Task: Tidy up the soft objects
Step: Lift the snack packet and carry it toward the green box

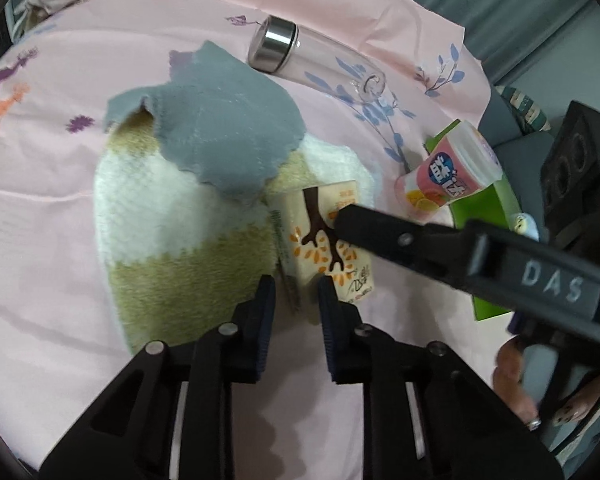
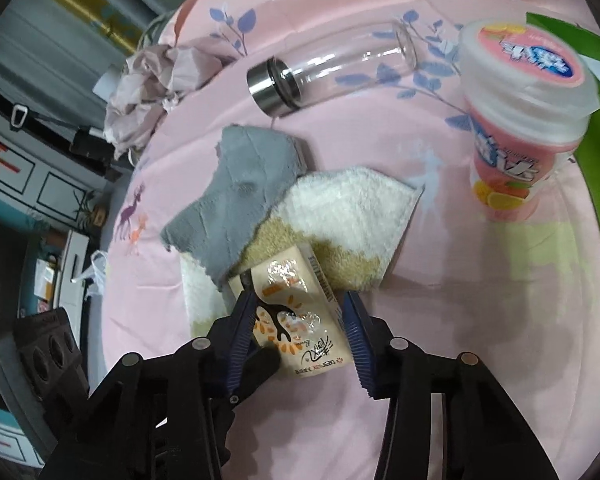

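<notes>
The left wrist camera sat just behind the left gripper (image 1: pixel 296 300) and looked down along its fingers, close over the towel (image 1: pixel 172 240) on the pink sheet (image 1: pixel 40 220). The right wrist camera sat likewise behind the right gripper (image 2: pixel 300 320), near and steeply angled, facing across the sheet (image 2: pixel 480 320) from the other side. Both views shared the tissue pack (image 1: pixel 324 240) (image 2: pixel 296 320), the towel (image 2: pixel 352 216), the grey cloth (image 1: pixel 220 128) (image 2: pixel 240 192), the bottle (image 1: pixel 312 56) (image 2: pixel 332 64) and the pink tub (image 1: pixel 448 176) (image 2: pixel 516 120).
</notes>
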Demonstrator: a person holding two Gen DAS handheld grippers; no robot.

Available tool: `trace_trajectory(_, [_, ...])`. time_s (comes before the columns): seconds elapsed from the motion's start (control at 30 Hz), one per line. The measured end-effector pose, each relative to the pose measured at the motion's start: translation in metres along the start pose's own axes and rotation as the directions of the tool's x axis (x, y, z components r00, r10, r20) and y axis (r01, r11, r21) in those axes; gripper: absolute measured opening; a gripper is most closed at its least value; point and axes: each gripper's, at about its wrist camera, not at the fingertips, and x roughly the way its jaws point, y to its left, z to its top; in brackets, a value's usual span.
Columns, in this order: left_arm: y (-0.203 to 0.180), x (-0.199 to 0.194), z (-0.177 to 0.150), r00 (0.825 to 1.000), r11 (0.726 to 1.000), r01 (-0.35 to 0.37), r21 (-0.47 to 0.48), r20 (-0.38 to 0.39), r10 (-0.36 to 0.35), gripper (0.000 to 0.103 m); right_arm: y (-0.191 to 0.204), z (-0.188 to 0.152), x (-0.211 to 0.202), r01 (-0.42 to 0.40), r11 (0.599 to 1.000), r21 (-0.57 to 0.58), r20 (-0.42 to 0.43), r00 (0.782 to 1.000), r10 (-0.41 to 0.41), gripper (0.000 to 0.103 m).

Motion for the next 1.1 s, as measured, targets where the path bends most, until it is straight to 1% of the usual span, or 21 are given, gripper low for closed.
trace_trajectory(0.13, [-0.005, 0.005, 0.001, 0.999, 0.999, 0.036, 0.013, 0.005, -0.036, 0.019, -0.002, 0.0, 0.006, 0.008, 1.0, 0.006, -0.018, 1.0, -0.007, 0.047])
trace_trajectory(0.23, [-0.012, 0.006, 0.0, 0.999, 0.999, 0.014, 0.049, 0.031, -0.015, 0.019, -0.001, -0.001, 0.004, 0.03, 1.0, -0.005, -0.007, 1.0, -0.03, 0.047])
trace_trajectory(0.3, [-0.016, 0.003, 0.002, 0.999, 0.998, 0.013, 0.063, 0.045, -0.016, 0.018, 0.0, -0.002, 0.0, 0.034, 0.999, -0.007, 0.007, 0.999, -0.034, 0.047])
trace_trajectory(0.37, [-0.022, -0.005, 0.004, 0.997, 0.996, 0.01, 0.085, 0.081, -0.017, 0.018, 0.003, -0.002, -0.009, 0.03, 0.999, -0.012, 0.028, 0.999, -0.029, 0.047])
trace_trajectory(0.4, [-0.027, -0.011, 0.005, 0.994, 0.994, -0.003, 0.107, 0.112, -0.009, 0.018, 0.005, -0.001, -0.015, 0.021, 1.0, -0.021, 0.042, 0.999, -0.02, 0.047])
trace_trajectory(0.47, [-0.039, -0.027, 0.008, 0.984, 0.987, -0.02, 0.159, 0.176, -0.008, 0.018, 0.013, -0.001, -0.034, 0.009, 0.999, -0.047, 0.114, 0.993, -0.004, 0.047])
trace_trajectory(0.57, [-0.058, -0.043, 0.011, 0.968, 0.978, 0.0, 0.209, 0.245, -0.052, 0.018, 0.017, -0.001, -0.067, 0.003, 0.998, -0.065, 0.216, 0.976, 0.011, 0.047])
trace_trajectory(0.67, [-0.078, -0.054, 0.015, 0.955, 0.967, 0.047, 0.251, 0.274, -0.117, 0.018, 0.012, -0.004, -0.1, 0.013, 0.998, -0.063, 0.301, 0.954, 0.006, 0.047])
trace_trajectory(0.77, [-0.103, -0.06, 0.015, 0.94, 0.946, 0.085, 0.313, 0.29, -0.181, 0.018, 0.001, -0.006, -0.131, 0.039, 0.998, -0.044, 0.377, 0.926, -0.02, 0.047])
trace_trajectory(0.8, [-0.112, -0.06, 0.014, 0.936, 0.938, 0.094, 0.333, 0.293, -0.198, 0.018, -0.005, -0.008, -0.143, 0.049, 0.998, -0.031, 0.403, 0.915, -0.032, 0.047])
trace_trajectory(0.93, [-0.153, -0.053, 0.013, 0.926, 0.906, 0.118, 0.407, 0.284, -0.248, 0.018, -0.028, -0.011, -0.174, 0.069, 0.997, 0.023, 0.466, 0.882, -0.072, 0.047])
trace_trajectory(1.03, [-0.177, -0.042, 0.01, 0.926, 0.883, 0.139, 0.448, 0.258, -0.277, 0.018, -0.05, -0.013, -0.19, 0.075, 0.994, 0.083, 0.49, 0.865, -0.106, 0.048])
trace_trajectory(1.1, [-0.191, -0.036, 0.01, 0.926, 0.87, 0.166, 0.463, 0.229, -0.299, 0.018, -0.064, -0.017, -0.2, 0.087, 0.99, 0.115, 0.505, 0.853, -0.134, 0.048])
